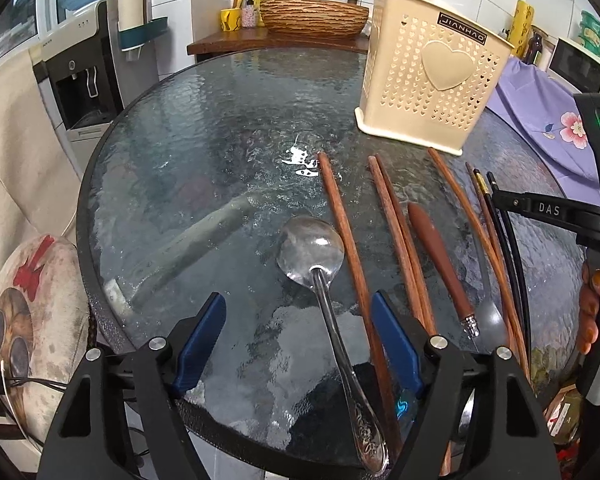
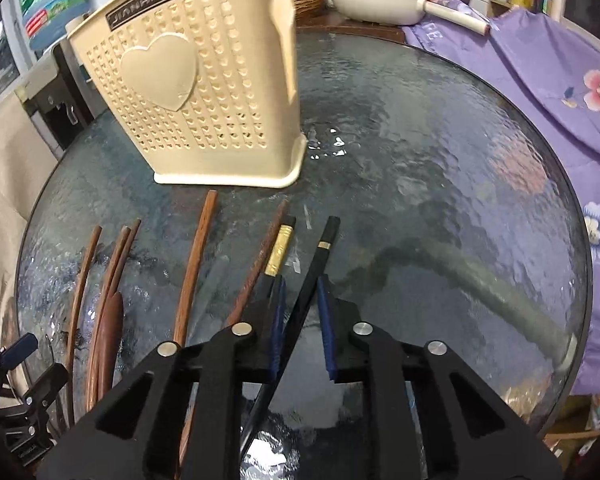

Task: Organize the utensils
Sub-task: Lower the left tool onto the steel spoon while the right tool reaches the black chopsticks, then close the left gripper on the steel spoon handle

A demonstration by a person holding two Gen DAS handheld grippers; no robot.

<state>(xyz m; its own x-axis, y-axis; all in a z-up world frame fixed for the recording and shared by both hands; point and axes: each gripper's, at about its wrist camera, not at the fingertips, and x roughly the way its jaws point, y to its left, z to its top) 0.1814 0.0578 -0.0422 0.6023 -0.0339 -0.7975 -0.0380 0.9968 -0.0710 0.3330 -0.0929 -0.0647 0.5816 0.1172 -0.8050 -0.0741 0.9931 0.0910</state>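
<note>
A cream perforated utensil holder stands at the far right of the round glass table; it also shows in the right wrist view. Several brown chopsticks, a brown-handled utensil and a metal spoon lie in a row on the glass. My left gripper is open above the spoon's handle, empty. My right gripper has its jaws narrowed around a black chopstick with a gold band. A second black chopstick with a gold cap lies just left of it.
A woven basket, bottles and a yellow cup stand on a wooden shelf behind the table. A water dispenser is at the left, a purple flowered cloth at the right. A white pan sits beyond the table.
</note>
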